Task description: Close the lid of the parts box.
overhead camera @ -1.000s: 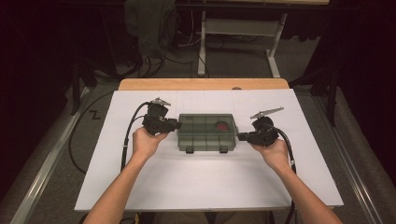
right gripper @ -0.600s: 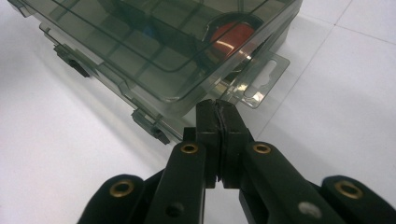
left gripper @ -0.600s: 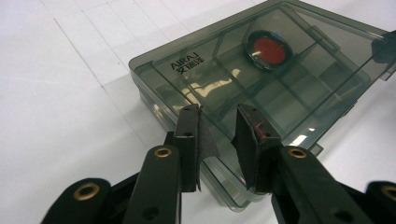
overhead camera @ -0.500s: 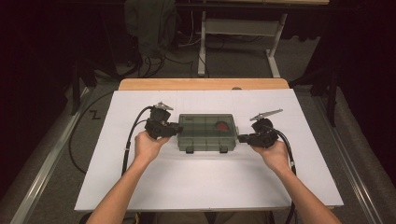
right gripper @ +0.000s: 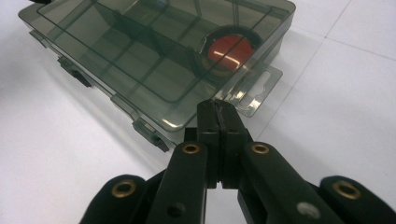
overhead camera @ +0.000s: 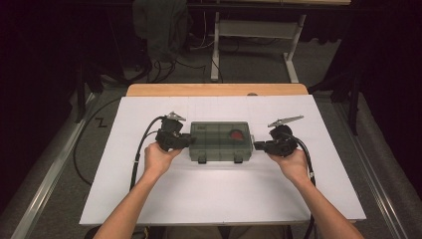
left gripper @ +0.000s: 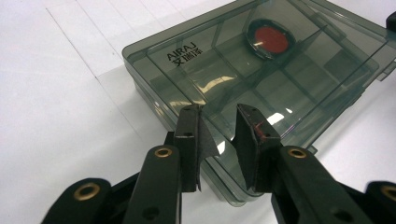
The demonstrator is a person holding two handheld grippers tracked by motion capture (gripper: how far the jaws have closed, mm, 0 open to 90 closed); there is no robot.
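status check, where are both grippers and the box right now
Left gripper jaws open at box's left end. Right gripper jaws shut at its right end. Lid closed, red disc inside. Nothing in the way.

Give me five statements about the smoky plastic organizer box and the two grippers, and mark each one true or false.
1. The organizer box lies between the left gripper and the right gripper. True.
2. The lid of the box is open. False: it is shut, with both front latches down.
3. A round red thing sits inside a compartment of the box. True.
4. The jaws of the right gripper stand wide apart. False: in the right gripper view they are pressed together.
5. The box rests on bare wood. False: it rests on the white table cover.
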